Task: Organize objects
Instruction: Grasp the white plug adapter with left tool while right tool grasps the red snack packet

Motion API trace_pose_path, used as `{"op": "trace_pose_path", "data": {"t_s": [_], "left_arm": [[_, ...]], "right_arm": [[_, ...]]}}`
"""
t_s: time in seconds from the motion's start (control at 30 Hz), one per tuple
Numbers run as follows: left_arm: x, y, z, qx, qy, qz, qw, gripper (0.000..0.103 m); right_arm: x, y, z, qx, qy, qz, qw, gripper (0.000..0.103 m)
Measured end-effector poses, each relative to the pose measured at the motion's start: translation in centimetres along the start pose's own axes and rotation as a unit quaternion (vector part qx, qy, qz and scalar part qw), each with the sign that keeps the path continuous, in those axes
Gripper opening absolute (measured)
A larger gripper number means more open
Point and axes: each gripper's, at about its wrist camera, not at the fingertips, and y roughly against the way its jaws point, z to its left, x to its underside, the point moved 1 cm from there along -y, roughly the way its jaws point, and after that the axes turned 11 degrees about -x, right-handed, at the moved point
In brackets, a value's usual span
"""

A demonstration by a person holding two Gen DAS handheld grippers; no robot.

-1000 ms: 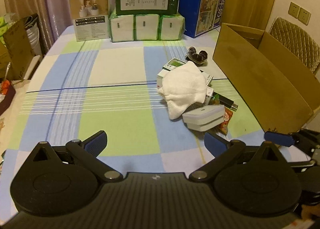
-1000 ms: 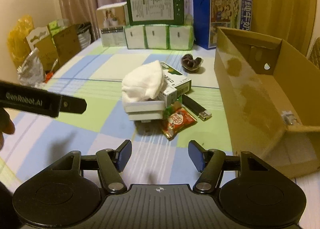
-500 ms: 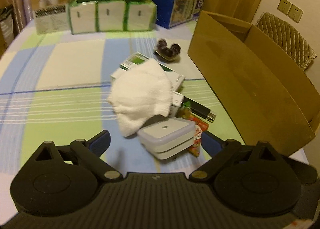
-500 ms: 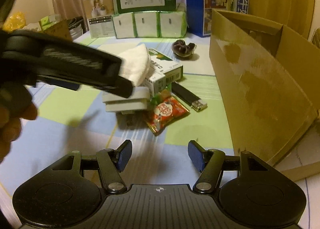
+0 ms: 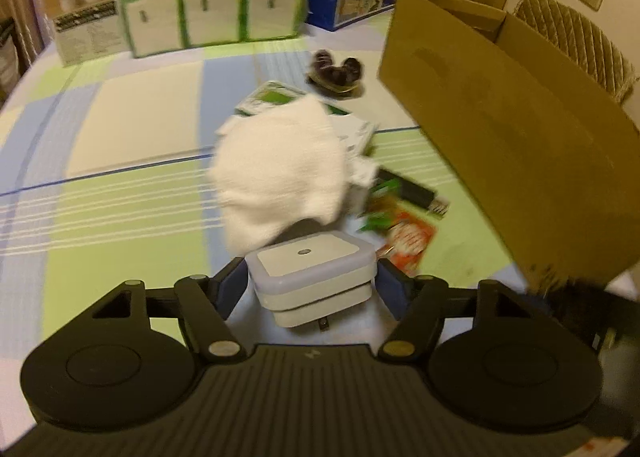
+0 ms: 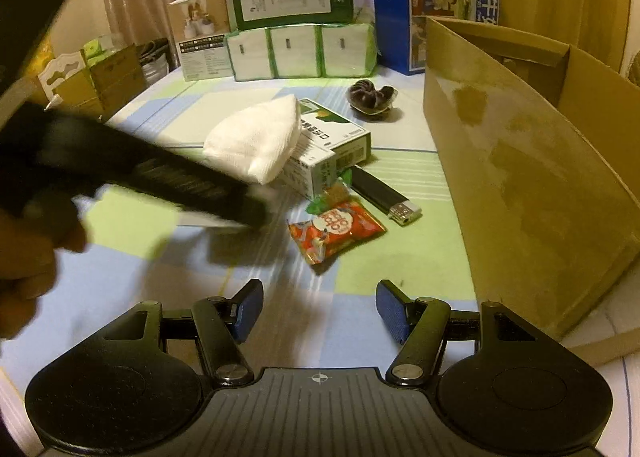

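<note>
Item: left gripper point(image 5: 312, 289), lower centre of the left wrist view. Its 2 blue pads flank a white plug adapter point(image 5: 312, 277); whether they press it yet cannot be told, as the picture is blurred.

Item: right gripper point(image 6: 318, 311), lower centre of the right wrist view. Released, nothing between its pads, hanging over bare tablecloth point(image 6: 132, 225).

Risks:
1. The white towel point(image 5: 280, 177) lies just beyond the adapter, its edge apparently resting on it. A lift could drag the towel along.
2. The adapter looks stacked in layers. A shallow pinch might slip or tilt it.
3. The adapter's prongs point toward the camera and may snag the cloth.

Surroundings:
- Red snack packet point(image 6: 336, 231), just right of the adapter.
- Black lighter point(image 6: 384, 195), beyond the packet.
- Green-and-white carton point(image 6: 332, 153), under the towel.
- Dark hair clip point(image 6: 372, 95), farther back.
- Open cardboard box point(image 6: 520, 161), right side, the likely destination. Its near wall stands high, so any carry must clear it.
- Stacked cartons point(image 6: 292, 17), top centre.
</note>
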Motion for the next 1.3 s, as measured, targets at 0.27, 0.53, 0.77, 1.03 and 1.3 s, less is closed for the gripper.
{"op": "trace_pose_path", "data": {"t_s": [0.27,0.53,0.77,1.03,1.3], "left_arm": [[2.5,0.9,5.8,-0.015,0.034,0.0,0.9993,0.066],[3.5,1.5,6.4,-0.011,0.062,-0.014,0.9979,0.074],[4.2,1.8,7.3,-0.011,0.086,-0.02,0.996,0.076],[4.1,1.9,6.2,-0.025,0.084,-0.036,0.9955,0.076],[4.1,1.1,5.3,-0.066,0.109,-0.039,0.9911,0.072]], "right_arm": [[-1.3,-3.0,-0.8,0.011,-0.006,-0.001,1.0,0.06],[-2.7,-5.1,-1.4,0.022,-0.025,-0.012,0.999,0.064],[-3.3,-6.1,-1.1,0.032,-0.003,-0.007,0.999,0.058],[-1.3,-3.6,-0.6,0.041,0.011,0.007,0.999,0.036],[-0.1,-2.5,0.0,0.045,0.017,0.003,0.999,0.036]]}}
